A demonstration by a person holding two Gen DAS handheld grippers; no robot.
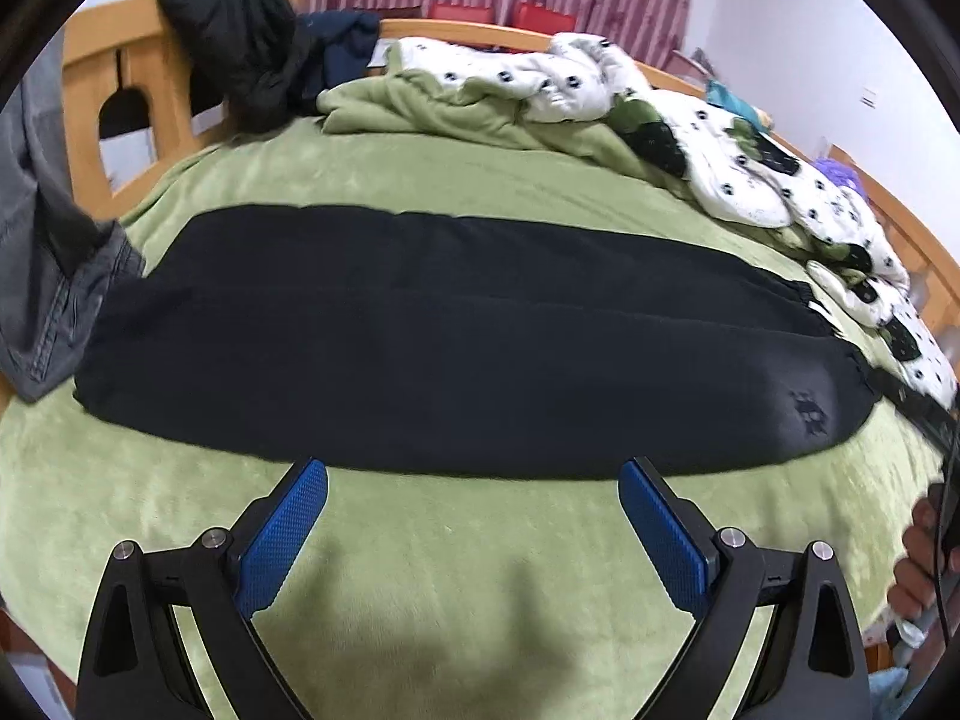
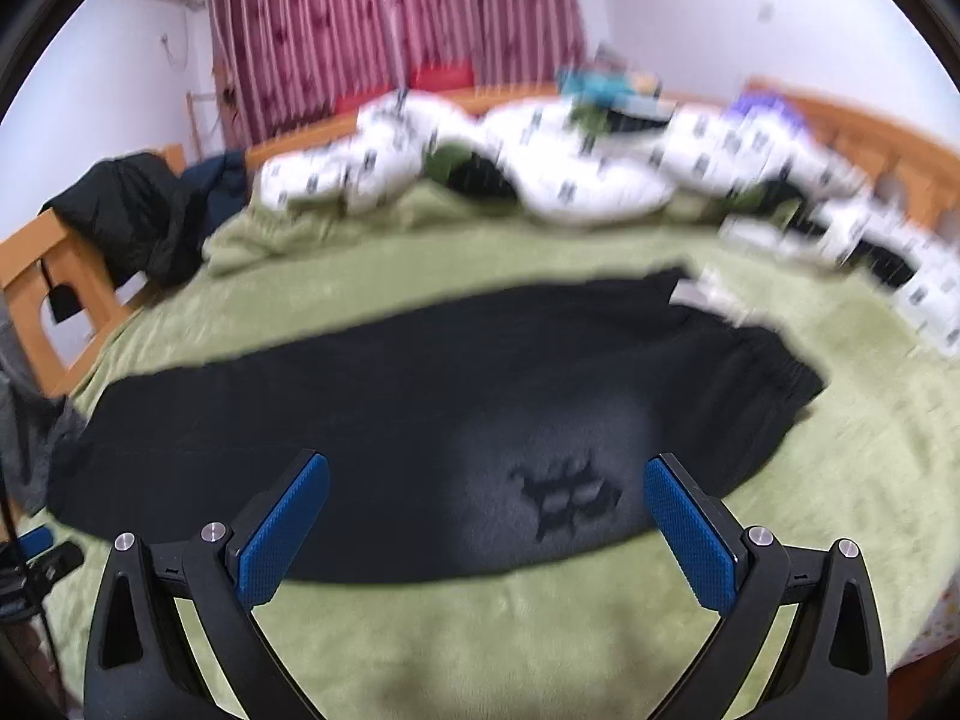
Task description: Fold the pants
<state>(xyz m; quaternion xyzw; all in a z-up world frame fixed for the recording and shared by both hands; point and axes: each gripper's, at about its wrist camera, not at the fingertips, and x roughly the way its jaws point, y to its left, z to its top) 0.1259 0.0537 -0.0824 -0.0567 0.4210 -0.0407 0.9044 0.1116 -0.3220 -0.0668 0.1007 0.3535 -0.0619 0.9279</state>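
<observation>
Black pants [image 1: 432, 336] lie flat across a green blanket [image 1: 456, 576], legs laid one over the other, waistband at the right. A small dark logo [image 1: 810, 414] sits near the waist. My left gripper [image 1: 474, 480] is open and empty, just short of the pants' near edge. In the right wrist view the pants [image 2: 390, 408] and logo [image 2: 570, 498] show again, blurred. My right gripper [image 2: 486, 480] is open and empty, with its fingertips over the near edge by the logo.
A white patterned quilt [image 1: 708, 138] is heaped along the far and right side of the bed. A black jacket [image 1: 240, 42] hangs on the wooden bed frame [image 1: 90, 78]. Grey jeans [image 1: 42, 276] lie at the left. A hand [image 1: 918, 564] shows at the right edge.
</observation>
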